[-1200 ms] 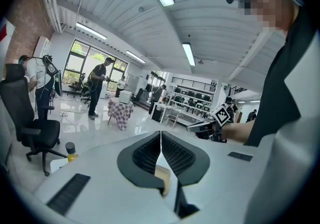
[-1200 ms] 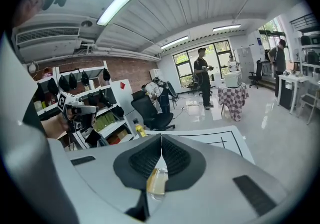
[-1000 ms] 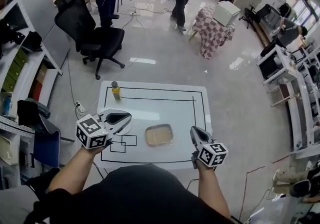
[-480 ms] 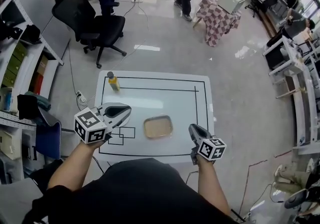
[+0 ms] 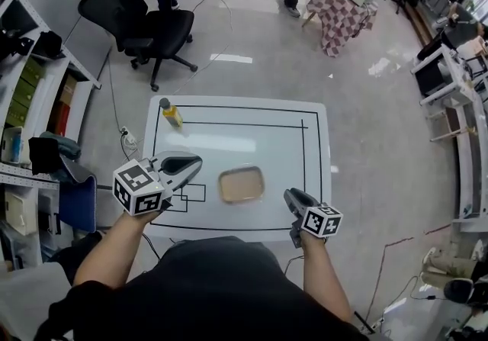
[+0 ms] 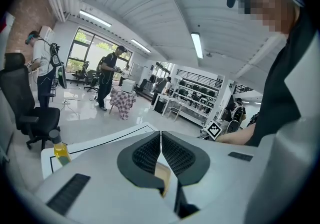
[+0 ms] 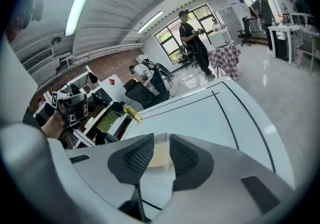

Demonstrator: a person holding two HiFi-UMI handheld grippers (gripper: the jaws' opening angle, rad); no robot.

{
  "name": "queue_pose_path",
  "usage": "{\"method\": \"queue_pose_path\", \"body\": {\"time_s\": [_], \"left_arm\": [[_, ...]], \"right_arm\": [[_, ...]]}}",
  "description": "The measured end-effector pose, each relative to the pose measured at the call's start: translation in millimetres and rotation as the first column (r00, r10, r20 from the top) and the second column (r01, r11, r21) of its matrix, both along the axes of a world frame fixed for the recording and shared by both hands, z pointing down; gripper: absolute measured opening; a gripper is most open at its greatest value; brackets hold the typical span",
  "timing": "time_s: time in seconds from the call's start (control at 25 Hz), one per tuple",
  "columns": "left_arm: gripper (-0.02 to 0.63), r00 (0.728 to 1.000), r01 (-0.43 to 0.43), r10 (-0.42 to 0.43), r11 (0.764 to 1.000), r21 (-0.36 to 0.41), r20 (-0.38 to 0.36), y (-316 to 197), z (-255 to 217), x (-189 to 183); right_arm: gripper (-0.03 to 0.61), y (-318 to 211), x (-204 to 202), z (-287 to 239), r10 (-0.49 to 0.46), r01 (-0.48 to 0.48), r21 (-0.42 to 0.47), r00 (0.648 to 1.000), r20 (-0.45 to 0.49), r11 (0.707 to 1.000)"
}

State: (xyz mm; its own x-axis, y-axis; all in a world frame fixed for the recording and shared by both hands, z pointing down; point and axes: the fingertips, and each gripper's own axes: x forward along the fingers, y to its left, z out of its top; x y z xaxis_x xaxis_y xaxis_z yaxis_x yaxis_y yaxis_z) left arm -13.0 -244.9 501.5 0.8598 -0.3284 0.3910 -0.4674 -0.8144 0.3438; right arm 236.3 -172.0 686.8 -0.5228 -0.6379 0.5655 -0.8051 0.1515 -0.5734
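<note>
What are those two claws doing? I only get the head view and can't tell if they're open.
Observer: In the left gripper view, the left gripper has its jaws pressed together.
Operator: And the other one?
Observer: The right gripper has its jaws apart. The tan tray shows through the gap, farther off on the table.
Operator: Anything above that I miss?
Observer: Long strip lights hang overhead.

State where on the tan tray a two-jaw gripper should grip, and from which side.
Probably the rim on its right edge, one jaw inside and one outside, coming in low from the right. The tan tray lies flat and shallow on the table, and the open right gripper is nearest that edge.
</note>
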Motion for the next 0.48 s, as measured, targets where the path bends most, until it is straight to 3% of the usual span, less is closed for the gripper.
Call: {"method": "queue_pose_path", "body": {"time_s": [0.12,0.48], "left_arm": [[0.026,1.000,0.005,-0.005,1.000,-0.011,0.006,-2,4,5],[0.026,1.000,0.012,-0.011,0.999,-0.048,0.025,-6,25,17]], "right_arm": [[0.150,2,-3,15,-0.013,0.015,-0.038,0.999,0.052,0.999],[0.170,-5,-13,50,-0.048,0.061,-0.084,0.987,0.151,0.995]]}}
